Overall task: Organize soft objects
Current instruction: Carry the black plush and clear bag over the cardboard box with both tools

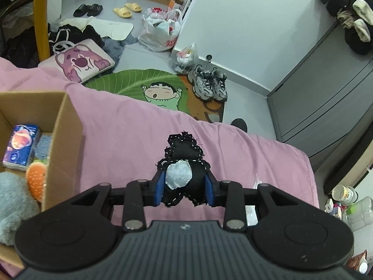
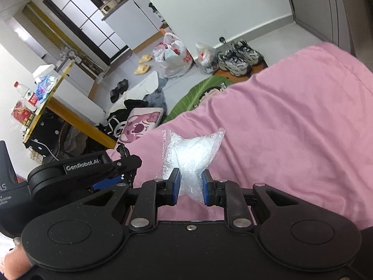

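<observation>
My left gripper [image 1: 184, 187] is shut on a black stitched fabric toy [image 1: 184, 157] with a grey patch, held above the pink bedspread [image 1: 130, 128]. Its blue pads press the toy from both sides. An open cardboard box [image 1: 66, 126] stands at the left on the bed, holding a tissue pack [image 1: 21, 147], an orange toy and a grey plush [image 1: 14, 200]. In the right wrist view my right gripper [image 2: 190, 187] is shut on a clear plastic bag [image 2: 192, 154] of white filling, lifted over the pink bedspread [image 2: 291, 128]. The left gripper's body [image 2: 84, 165] shows at the left.
Beyond the bed's edge lie a green cartoon rug [image 1: 144, 84], grey sneakers [image 1: 208, 82], plastic bags [image 1: 160, 29], slippers, a pink bear cushion [image 1: 81, 61] and dark clothes. A grey cabinet [image 1: 326, 98] stands at the right. A yellow-edged table [image 2: 44, 98] with bottles is at the left.
</observation>
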